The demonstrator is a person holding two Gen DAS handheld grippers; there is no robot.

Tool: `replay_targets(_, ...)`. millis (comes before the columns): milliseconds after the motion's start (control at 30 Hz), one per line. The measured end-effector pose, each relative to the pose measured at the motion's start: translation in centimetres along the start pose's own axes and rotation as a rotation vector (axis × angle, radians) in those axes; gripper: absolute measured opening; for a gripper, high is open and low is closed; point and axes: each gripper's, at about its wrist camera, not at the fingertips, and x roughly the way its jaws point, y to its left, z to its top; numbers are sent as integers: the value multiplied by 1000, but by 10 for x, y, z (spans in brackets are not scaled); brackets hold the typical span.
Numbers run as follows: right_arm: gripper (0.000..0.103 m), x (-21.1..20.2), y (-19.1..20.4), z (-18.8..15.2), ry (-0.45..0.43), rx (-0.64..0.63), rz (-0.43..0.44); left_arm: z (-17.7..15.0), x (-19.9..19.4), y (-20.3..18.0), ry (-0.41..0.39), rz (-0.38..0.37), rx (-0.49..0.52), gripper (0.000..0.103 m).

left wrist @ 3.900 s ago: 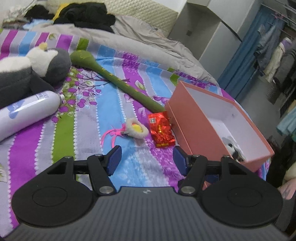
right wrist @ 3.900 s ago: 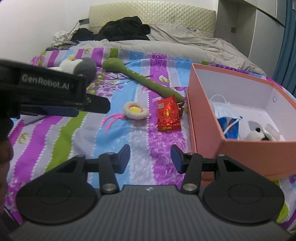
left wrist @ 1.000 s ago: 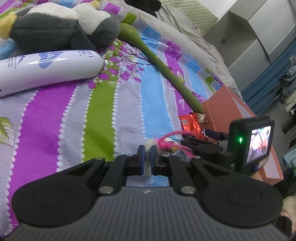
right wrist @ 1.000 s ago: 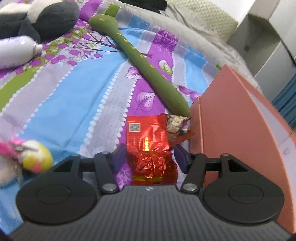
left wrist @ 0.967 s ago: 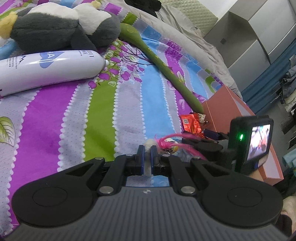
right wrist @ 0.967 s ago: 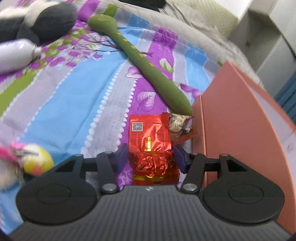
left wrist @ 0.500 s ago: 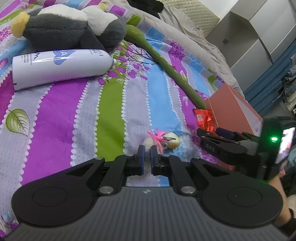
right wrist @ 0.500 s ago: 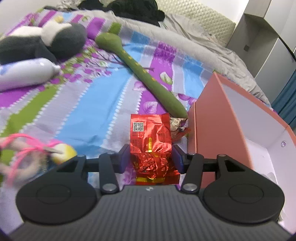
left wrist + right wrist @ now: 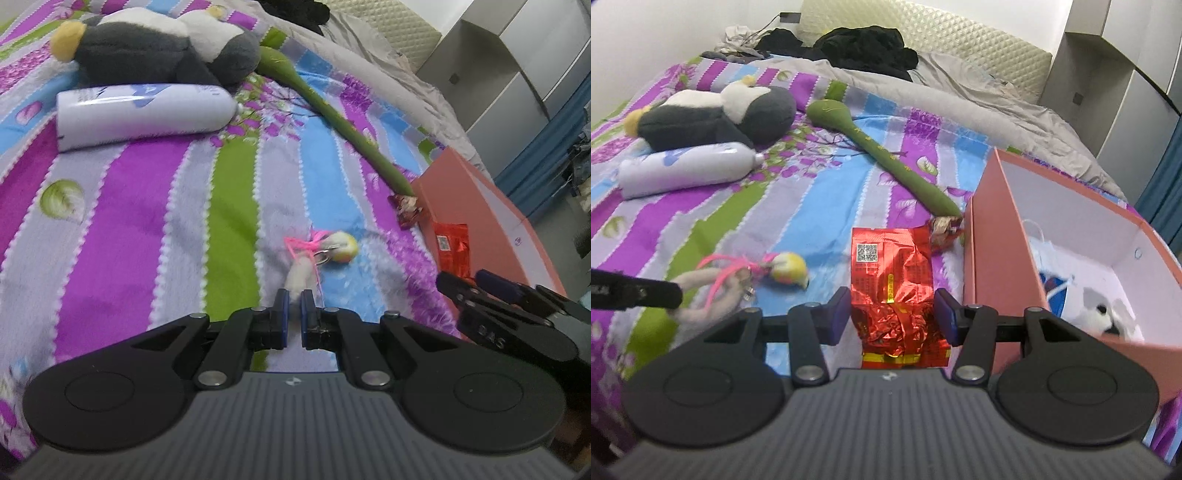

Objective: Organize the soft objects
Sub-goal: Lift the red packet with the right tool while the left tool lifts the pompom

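My left gripper (image 9: 292,317) is shut on the white fluffy end of a small plush keychain (image 9: 334,248) with a yellow centre and pink strings, held above the striped bedspread; it also shows in the right wrist view (image 9: 783,267). My right gripper (image 9: 892,314) is shut on a red foil packet (image 9: 892,273), lifted beside the pink box (image 9: 991,251). The box holds a small panda plush (image 9: 1100,314) and a blue-white item (image 9: 1052,284).
A large grey-white plush (image 9: 713,114), a white spray bottle (image 9: 687,168) and a long green plush stick (image 9: 890,162) lie on the bedspread. A crumpled wrapper (image 9: 942,227) sits by the box corner. Dark clothes (image 9: 864,48) lie near the headboard.
Both grippers have risen and pulled back with their loads. The keychain hangs from my left gripper, and the red packet is up off the bed, nearer the box rim.
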Motion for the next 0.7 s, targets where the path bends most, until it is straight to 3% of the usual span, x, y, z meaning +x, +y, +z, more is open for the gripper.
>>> replay_targets(267, 55, 11, 8, -26, 87, 14, 81, -20, 4, 12, 26, 34, -11, 11)
replay_targets(300, 56, 10, 7, -27, 90, 16, 97, -20, 4, 14, 28, 29, -16, 20)
replay_targets(333, 59, 10, 6, -29, 90, 18, 107, -20, 5, 15, 31, 24, -17, 36)
replay_targets(400, 65, 6, 2, -30, 80, 24, 123, -19, 6, 15, 36, 25, -14, 53)
replay_targets(567, 69, 3, -6, -34, 50, 12, 140, -17, 1, 15, 15, -2, 2, 53)
replay_targets(700, 69, 12, -11, -35, 64, 21, 206, -4, 0, 9, -11, -34, 40, 58)
